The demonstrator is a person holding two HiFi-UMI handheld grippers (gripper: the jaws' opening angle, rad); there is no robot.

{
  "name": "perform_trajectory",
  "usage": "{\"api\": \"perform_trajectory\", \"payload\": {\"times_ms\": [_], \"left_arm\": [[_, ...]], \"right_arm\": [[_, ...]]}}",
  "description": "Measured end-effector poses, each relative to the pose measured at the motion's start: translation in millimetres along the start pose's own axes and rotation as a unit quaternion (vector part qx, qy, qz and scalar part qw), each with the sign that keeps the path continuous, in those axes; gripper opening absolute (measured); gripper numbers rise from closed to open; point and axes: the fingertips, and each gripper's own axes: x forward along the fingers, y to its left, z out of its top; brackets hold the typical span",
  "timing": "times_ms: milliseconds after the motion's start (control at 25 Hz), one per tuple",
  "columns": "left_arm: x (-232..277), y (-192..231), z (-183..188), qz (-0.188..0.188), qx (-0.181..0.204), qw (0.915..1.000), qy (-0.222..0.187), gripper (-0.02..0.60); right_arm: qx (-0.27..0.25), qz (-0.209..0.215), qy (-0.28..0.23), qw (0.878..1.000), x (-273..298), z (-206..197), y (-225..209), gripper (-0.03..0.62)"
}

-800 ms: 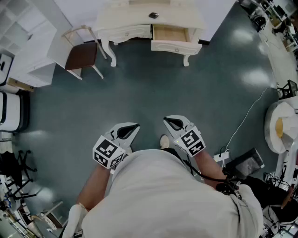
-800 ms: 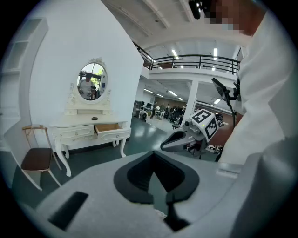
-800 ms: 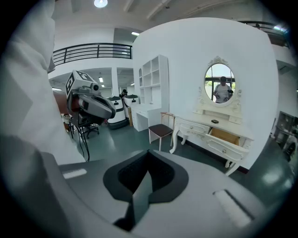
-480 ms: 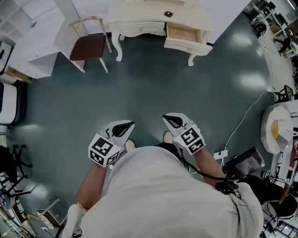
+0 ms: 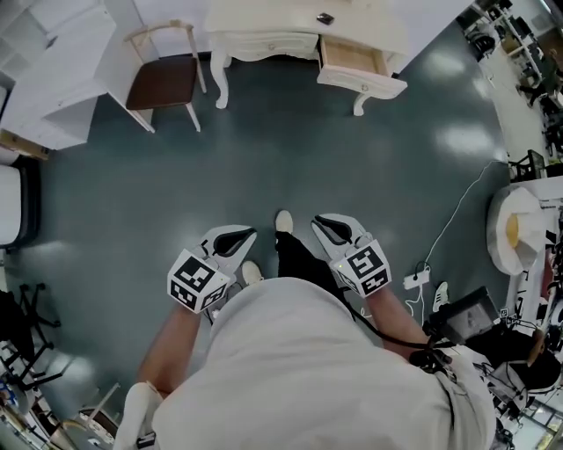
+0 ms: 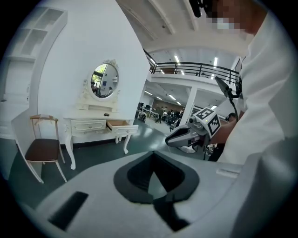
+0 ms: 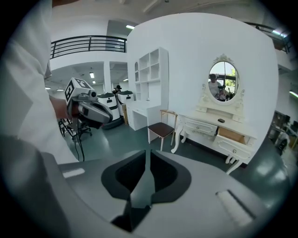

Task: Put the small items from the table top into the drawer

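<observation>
A white dressing table (image 5: 264, 35) stands far ahead across the dark floor, its right drawer (image 5: 354, 60) pulled open. One small dark item (image 5: 325, 18) lies on the table top; it also shows as the small item (image 7: 220, 120) in the right gripper view and as the small item (image 6: 106, 114) in the left gripper view. My left gripper (image 5: 236, 237) and right gripper (image 5: 329, 228) are held close to my body, well short of the table. Both are shut with nothing between the jaws. The open drawer (image 7: 233, 135) looks bare inside.
A brown-seated chair (image 5: 163, 81) stands left of the table, beside white shelving (image 5: 53, 70). An oval mirror (image 7: 223, 81) sits on the table. A power strip (image 5: 413, 281) and its cable lie on the floor at right, near a round white unit (image 5: 519, 230). My shoe (image 5: 283, 220) is between the grippers.
The view has shifted so the table sits higher and further right. A shoe and dark trouser leg have swung forward between the grippers. Both grippers stay shut, held much as before.
</observation>
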Motion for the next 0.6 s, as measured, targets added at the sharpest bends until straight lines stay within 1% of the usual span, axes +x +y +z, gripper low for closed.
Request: {"api": "perform_trajectory", "payload": {"times_ms": [160, 240, 400, 520, 600], "left_arm": [[41.2, 43.0, 36.3, -0.017, 0.006, 0.9998, 0.004, 0.002], [62.8, 69.1, 55.6, -0.013, 0.006, 0.9999, 0.009, 0.003], [102.9, 121.3, 102.4, -0.004, 0.006, 0.9998, 0.018, 0.003], [137.6, 156.1, 135.3, 0.001, 0.014, 0.9995, 0.029, 0.035], [160.7, 176.5, 156.1, 0.007, 0.018, 0.9995, 0.026, 0.032]], "right_arm": [[0.012, -0.007, -0.001, 1.000, 33.1, 22.0, -62.1, 0.051], [0.011, -0.002, -0.005, 1.000, 55.1, 34.5, -99.0, 0.057], [0.003, 0.008, -0.020, 1.000, 95.9, 74.4, -177.7, 0.083], [-0.001, 0.014, -0.028, 1.000, 117.4, 95.4, -232.0, 0.097], [-0.005, 0.017, -0.030, 0.999, 130.0, 104.1, -265.7, 0.097]]}}
